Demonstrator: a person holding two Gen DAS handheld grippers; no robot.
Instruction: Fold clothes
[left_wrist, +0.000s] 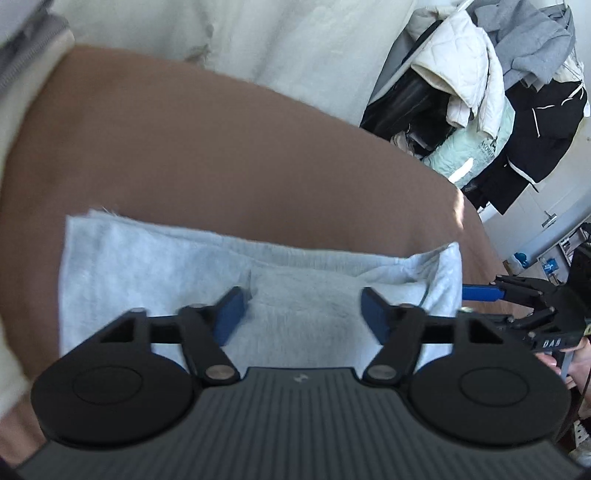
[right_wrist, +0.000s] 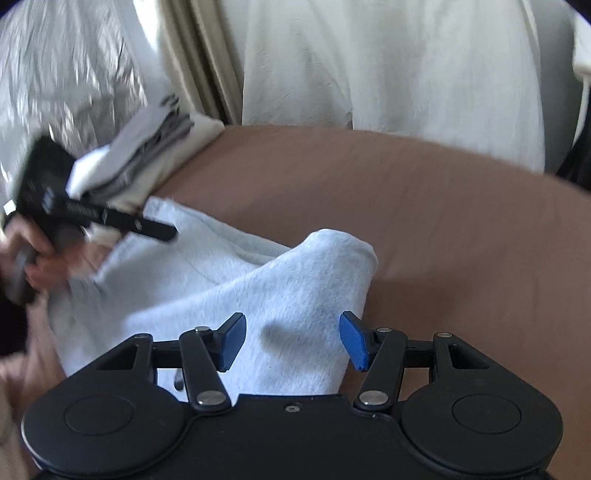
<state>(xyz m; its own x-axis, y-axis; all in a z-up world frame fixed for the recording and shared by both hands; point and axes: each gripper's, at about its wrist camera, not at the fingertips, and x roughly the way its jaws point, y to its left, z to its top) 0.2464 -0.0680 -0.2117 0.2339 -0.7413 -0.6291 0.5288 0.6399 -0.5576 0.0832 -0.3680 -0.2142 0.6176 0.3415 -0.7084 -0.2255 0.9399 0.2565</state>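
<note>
Cloth lies on the brown bed: a pale grey garment (left_wrist: 155, 258), partly folded, its flap humped up at about three o'clock, likely just dropped there to make the next fold. Left gripper (left_wrist: 303, 314) hangs above it with jaws open, nothing between them. Right gripper (right_wrist: 291, 339) is likewise open and empty over the raised flap. Only the right view shows the folded stack (right_wrist: 147, 155) at ten o'clock; only the left view shows the heap of coats (left_wrist: 498, 92) at two o'clock.
</note>
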